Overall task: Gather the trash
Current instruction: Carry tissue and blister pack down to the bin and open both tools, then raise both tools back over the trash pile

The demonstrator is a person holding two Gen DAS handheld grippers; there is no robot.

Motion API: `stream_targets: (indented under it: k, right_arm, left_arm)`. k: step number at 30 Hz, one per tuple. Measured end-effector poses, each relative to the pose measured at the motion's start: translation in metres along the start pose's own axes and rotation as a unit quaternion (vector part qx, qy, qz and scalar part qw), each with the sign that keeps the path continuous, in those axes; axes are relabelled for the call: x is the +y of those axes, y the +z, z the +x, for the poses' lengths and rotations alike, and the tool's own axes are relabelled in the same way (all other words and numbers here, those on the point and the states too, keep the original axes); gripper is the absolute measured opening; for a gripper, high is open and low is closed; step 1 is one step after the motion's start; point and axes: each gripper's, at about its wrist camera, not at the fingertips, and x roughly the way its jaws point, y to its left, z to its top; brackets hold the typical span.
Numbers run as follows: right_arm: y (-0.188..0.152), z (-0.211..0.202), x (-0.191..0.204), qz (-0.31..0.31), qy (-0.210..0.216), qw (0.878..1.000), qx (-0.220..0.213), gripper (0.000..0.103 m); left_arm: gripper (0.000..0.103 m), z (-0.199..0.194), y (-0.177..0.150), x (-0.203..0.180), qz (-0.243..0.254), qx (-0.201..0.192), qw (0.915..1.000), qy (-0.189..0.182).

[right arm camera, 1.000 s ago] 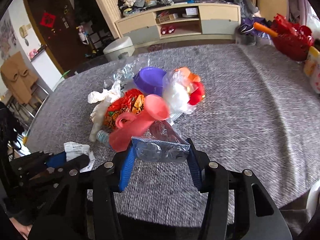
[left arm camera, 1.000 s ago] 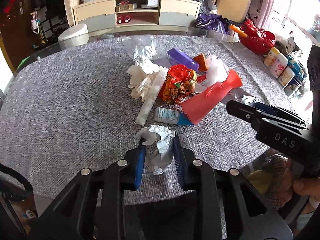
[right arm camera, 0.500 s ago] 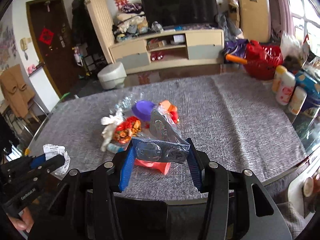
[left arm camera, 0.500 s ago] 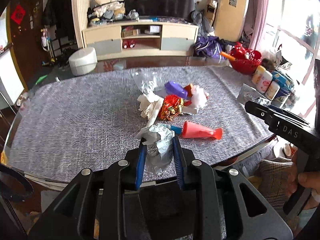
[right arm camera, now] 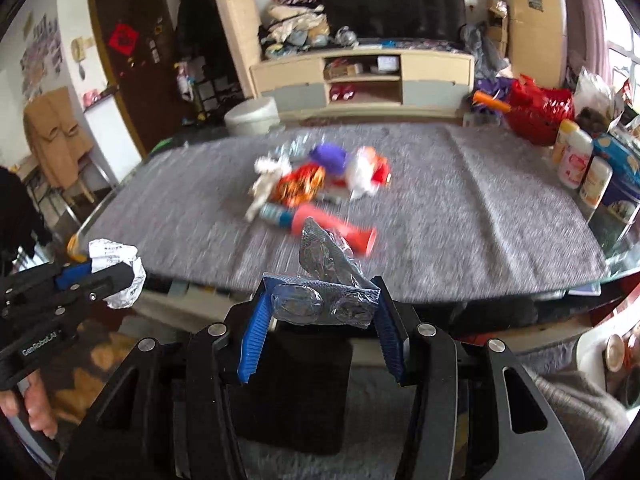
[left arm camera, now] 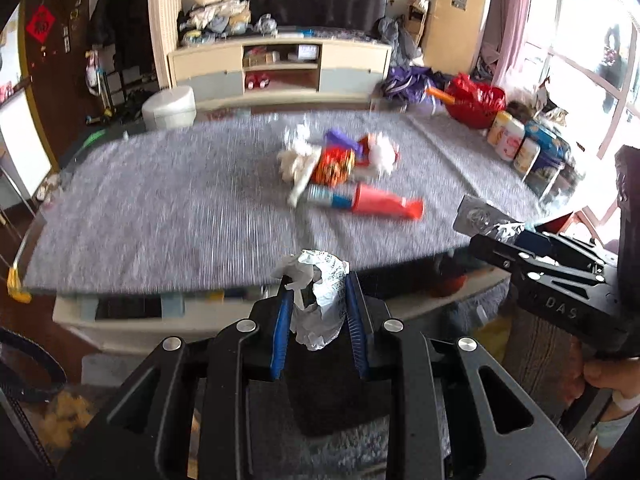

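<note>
Off the worktop (left arm camera: 168,216) edge I grip paper (left arm camera: 320,300) in my left gripper (left arm camera: 318,312), blister pack (right arm camera: 324,300) in my right gripper (right arm camera: 320,308); either thin, edge-pinched scrap could slip floorward.

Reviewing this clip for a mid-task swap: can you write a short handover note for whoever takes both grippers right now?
Left gripper: shut on a crumpled paper wad, off the table's near edge.
Right gripper: shut on an empty blister pack, also off the near edge.
Done: two pieces picked up; no bin in view.
Left: drop both, then clear the pile on the grey tablecloth: red tube, orange wrapper, white tissue, purple piece.
</note>
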Motion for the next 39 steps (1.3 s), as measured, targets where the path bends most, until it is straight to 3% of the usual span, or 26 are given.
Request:
stream_targets:
  k: [8,14,24,28,30,36,39]
  right_arm:
    - [-0.042,0.036,0.009,0.003,0.006,0.997,0.077,0.05]
    - [-0.072,0.072,0.007,0.02,0.016,0.989,0.142,0.05]
    - [-0.085,0.094,0.01,0.028,0.026,0.985,0.168,0.052]
    - [-0.08,0.095,0.01,0.031,0.029,0.985,0.167,0.053]
    - [-0.079,0.096,0.008,0.035,0.029,0.985,0.166,0.068]
    - [-0.071,0.092,0.0,0.045,0.018,0.987,0.155,0.071]
    - [-0.062,0.084,-0.008,0.052,0.007,0.989,0.14,0.076]
  left_arm:
    - [0.024,0.039,-0.058,0.0,-0.011,0.075,0.997,-0.015]
    - [0.024,0.083,-0.09,0.001,-0.031,0.145,0.9881,-0.039]
    - [0.026,0.101,-0.101,-0.001,-0.021,0.17,0.9843,-0.043]
    - [0.038,0.101,-0.099,0.0,-0.024,0.168,0.9844,-0.047]
    - [0.047,0.102,-0.098,0.001,-0.025,0.167,0.9845,-0.046]
    - [0.063,0.1,-0.094,0.004,-0.026,0.164,0.9855,-0.035]
    - [0.076,0.095,-0.088,0.008,-0.027,0.155,0.9872,-0.025]
